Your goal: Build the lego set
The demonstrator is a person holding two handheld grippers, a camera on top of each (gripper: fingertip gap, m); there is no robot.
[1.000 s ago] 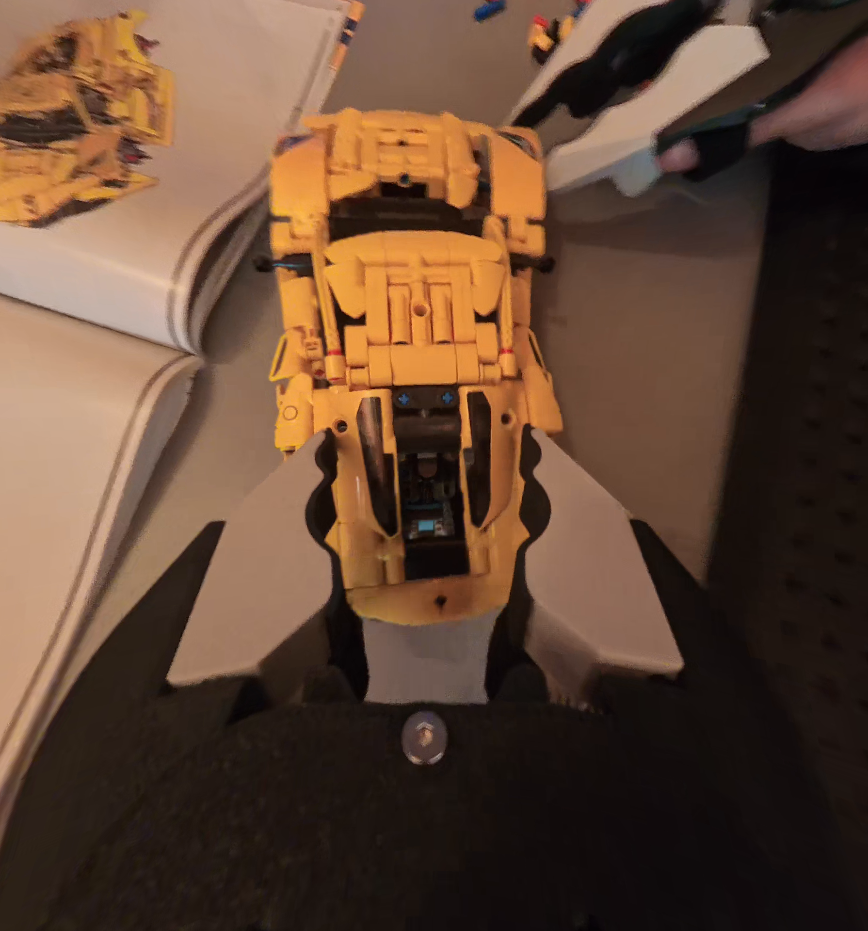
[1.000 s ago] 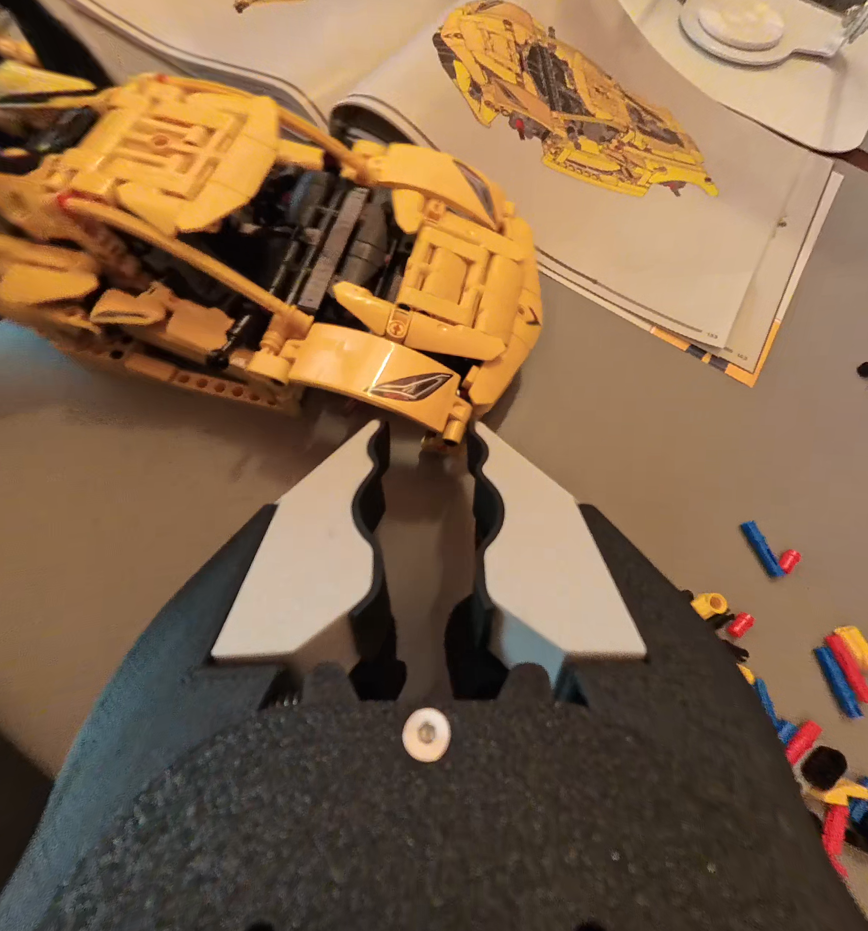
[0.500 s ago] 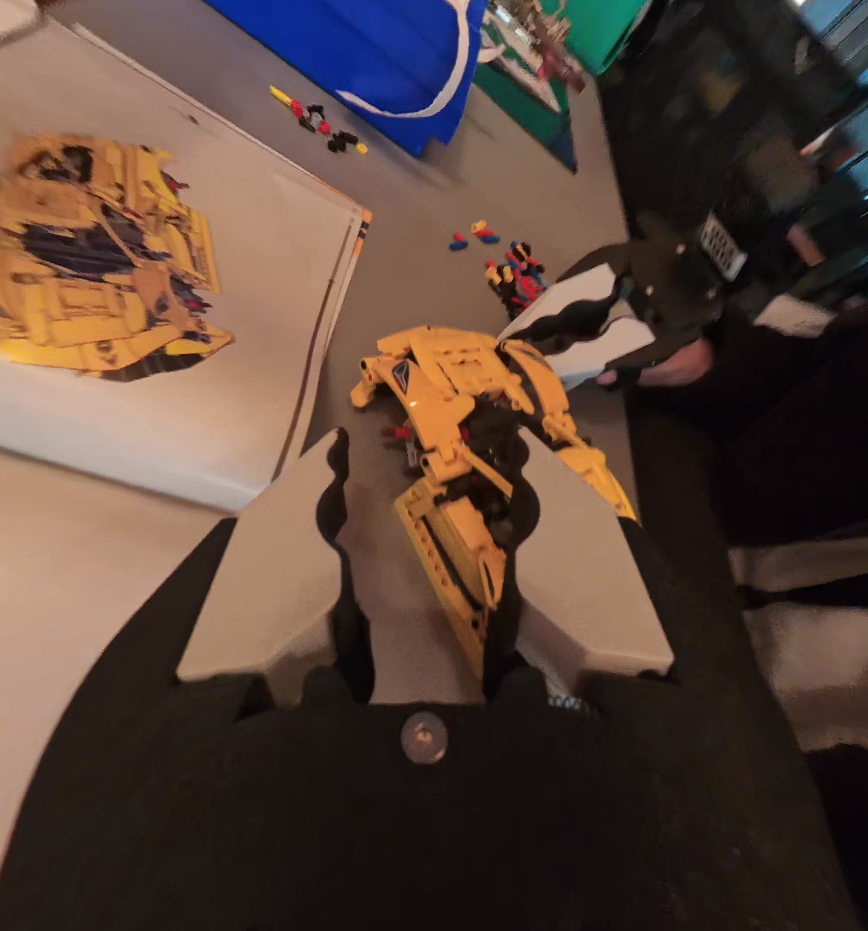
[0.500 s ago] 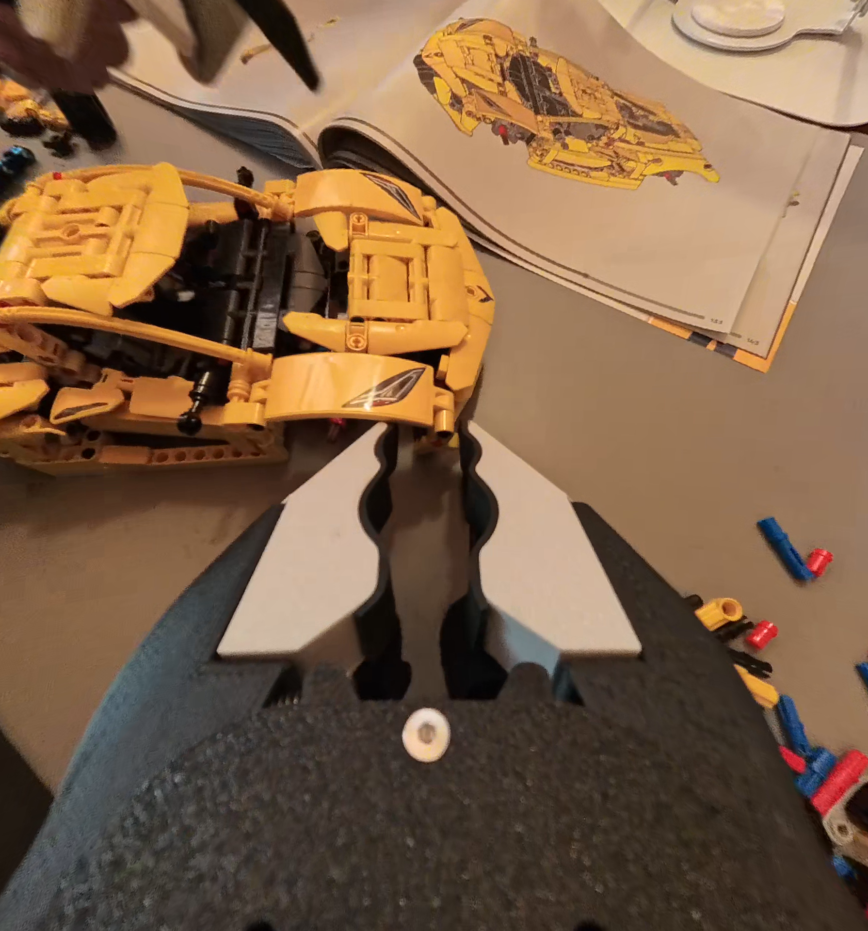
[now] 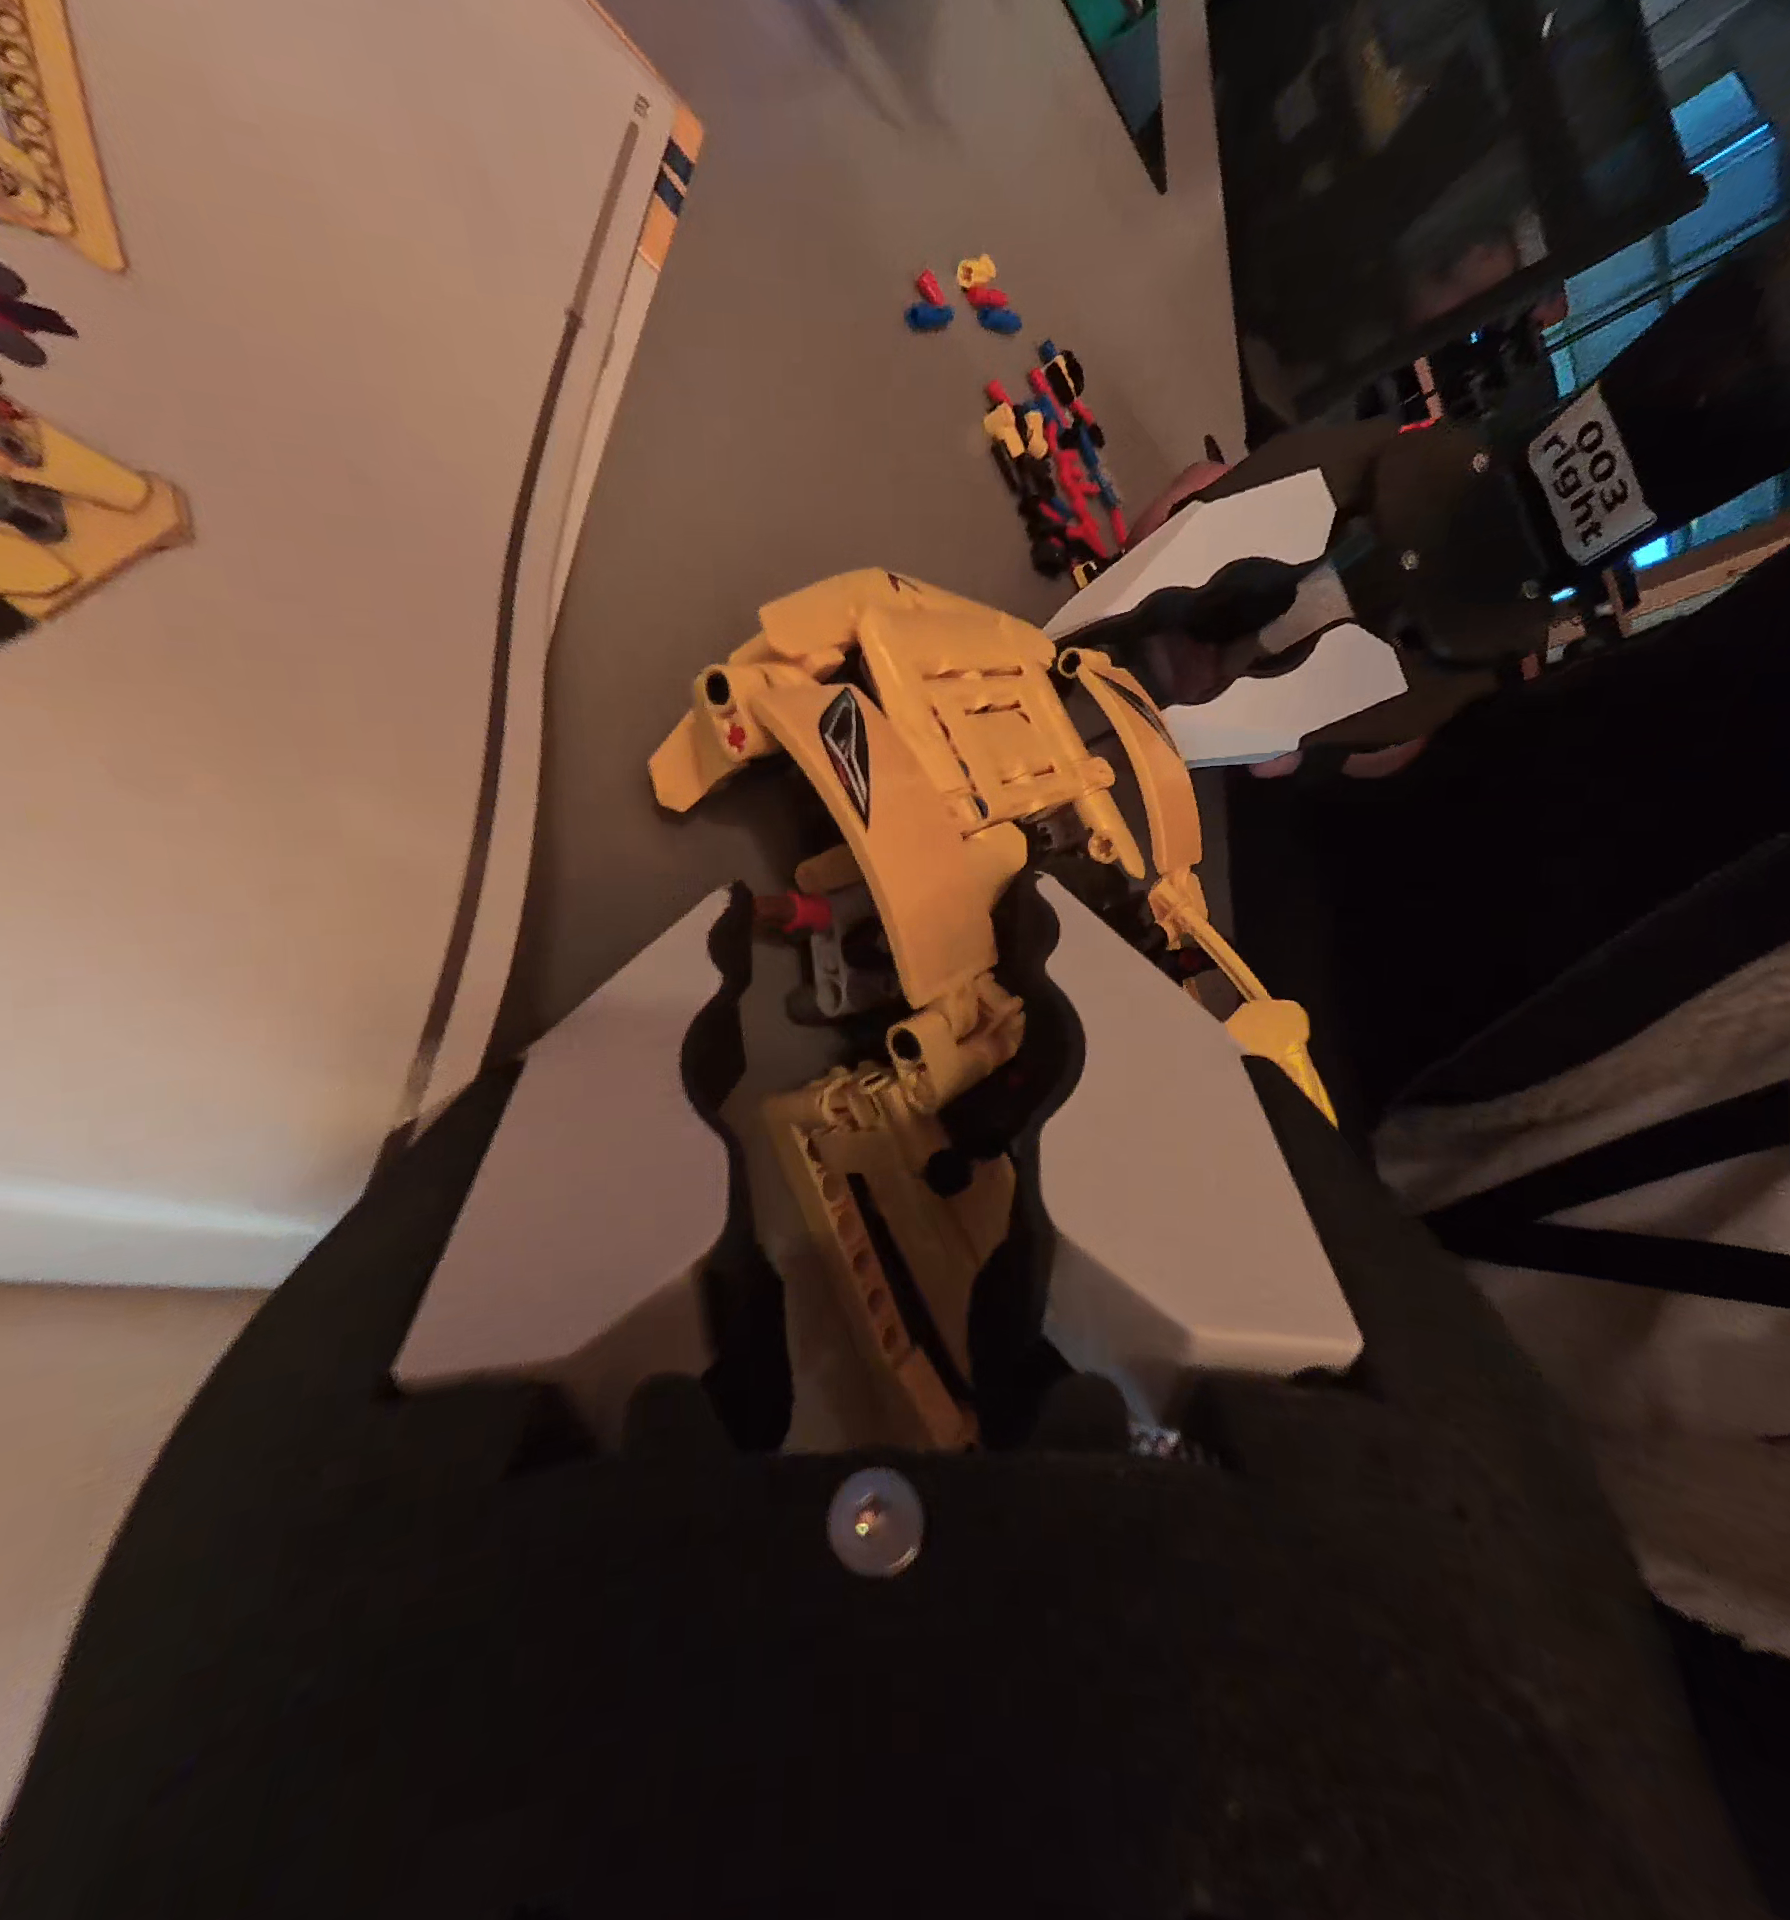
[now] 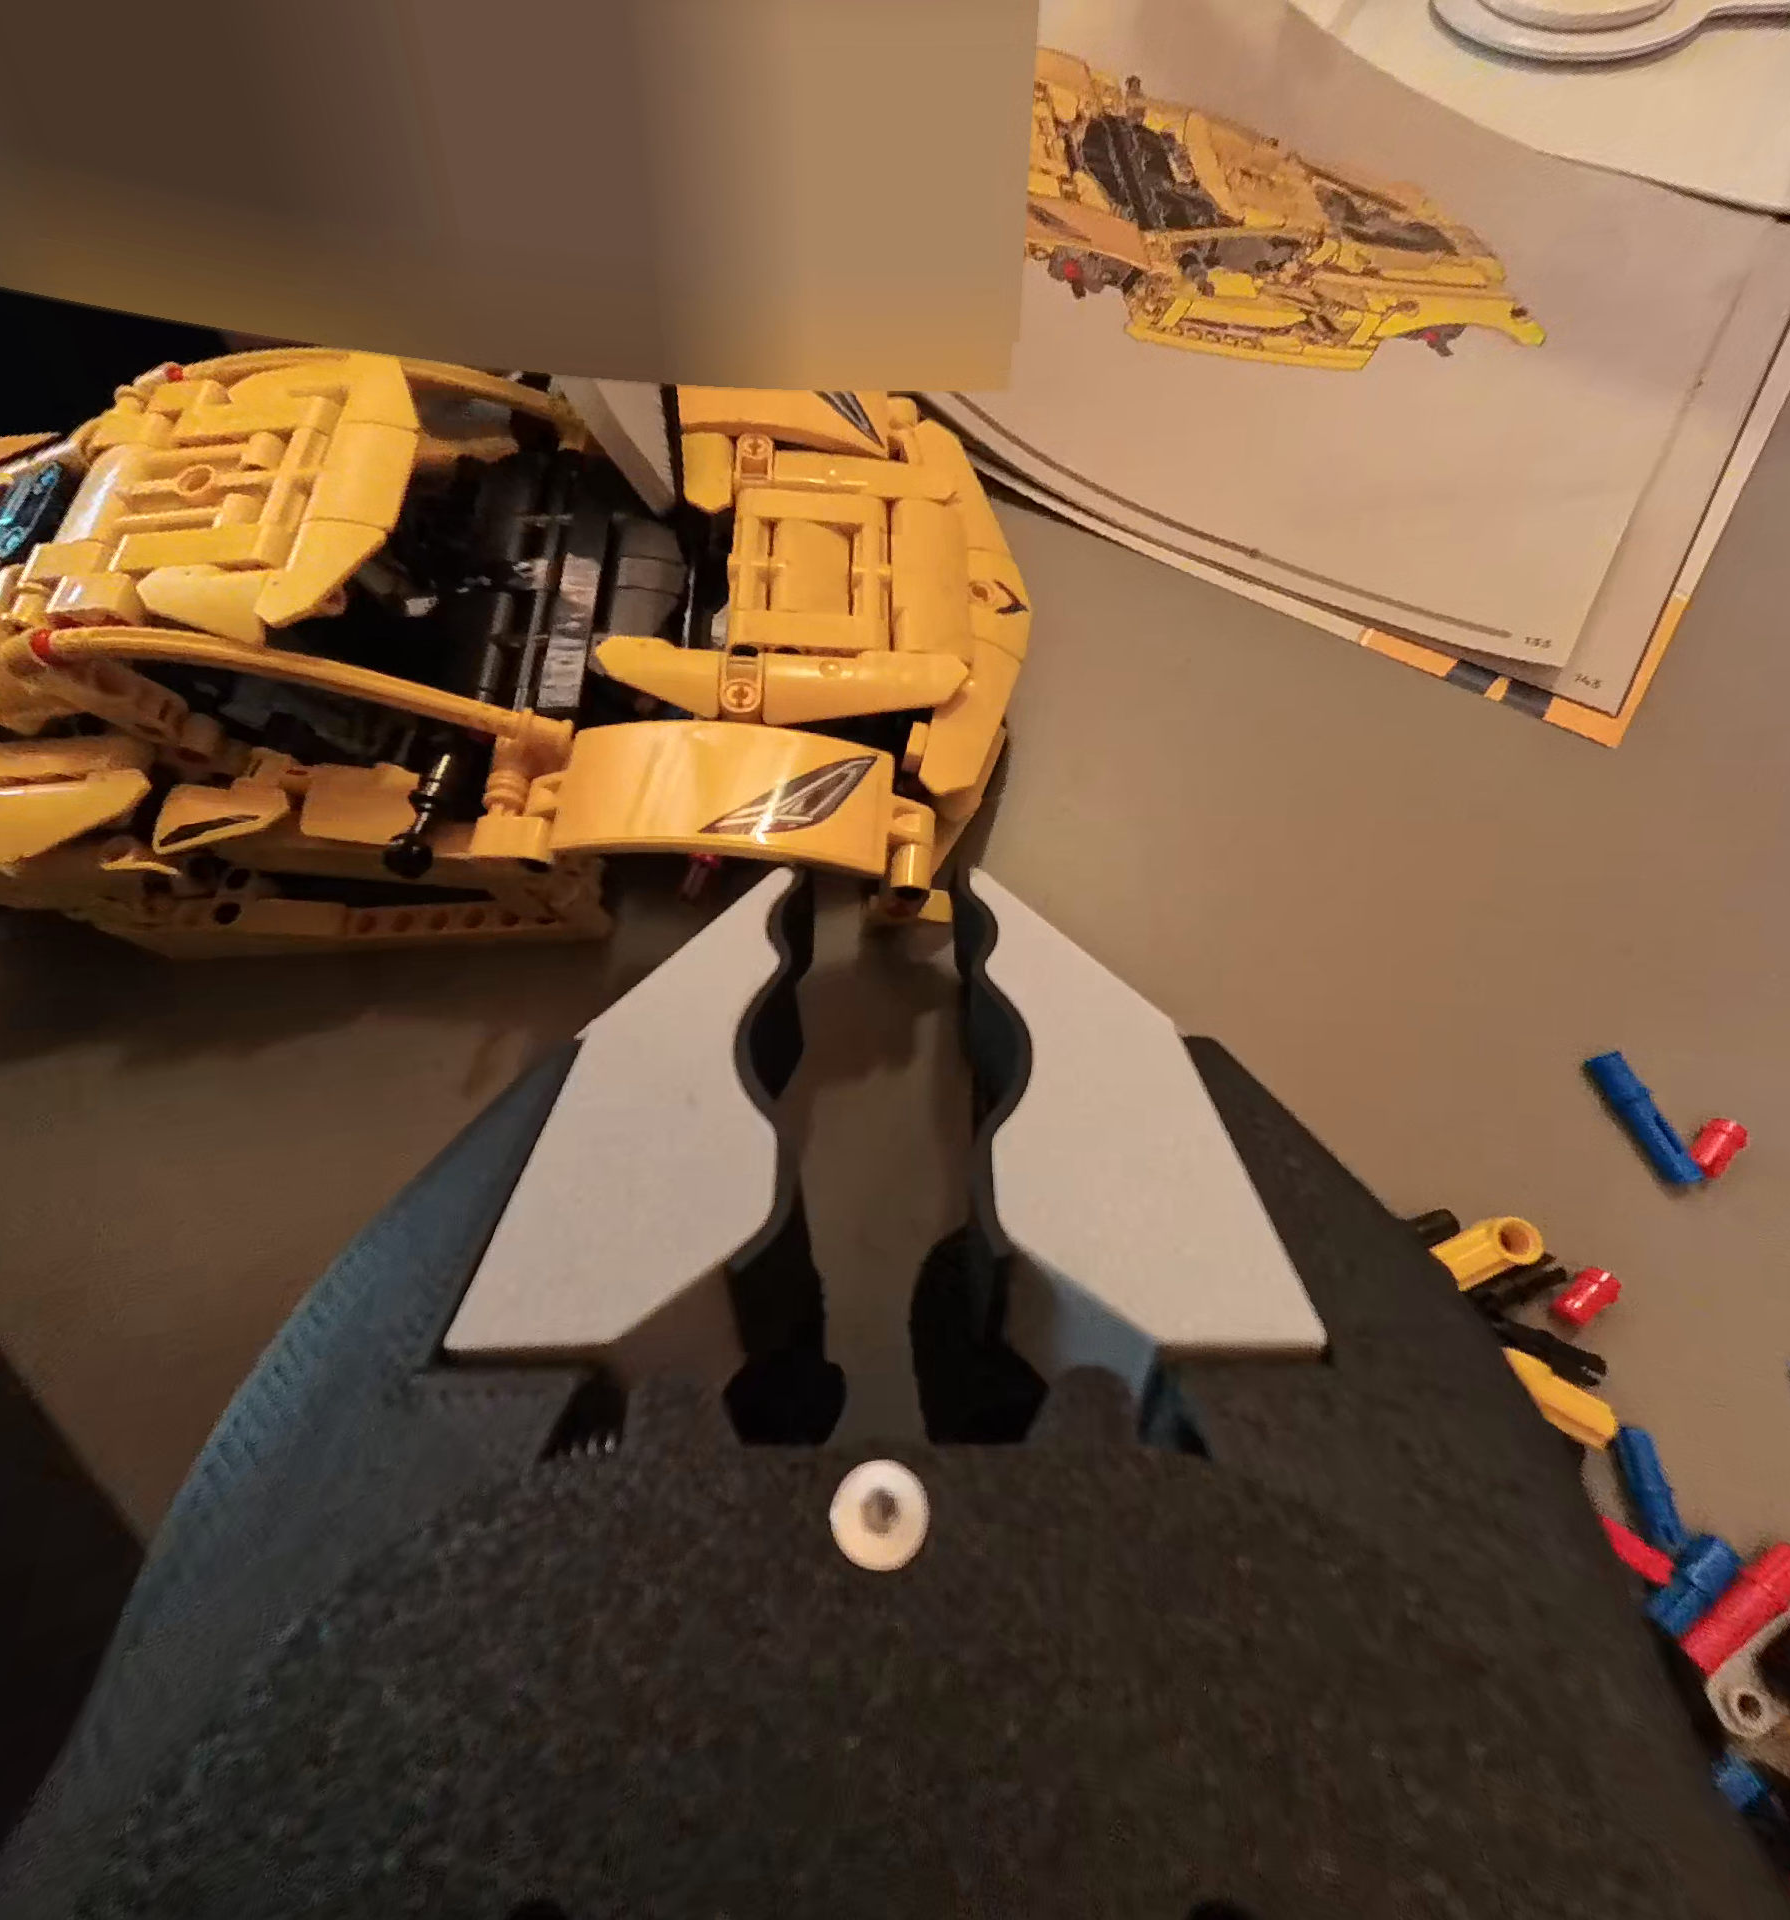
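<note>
We see a grey table (image 6: 1286, 883) under everything. At its far right corner lies a pale sheet (image 6: 1701, 125) with a round white disc (image 6: 1556, 16) on it, cut off by the frame. Past the table edge stands a black frame (image 5: 1597, 1174) over pale carpet (image 5: 1597, 1475). Beyond that it is dark, with a blue glow (image 5: 1753, 135) we cannot make out
</note>
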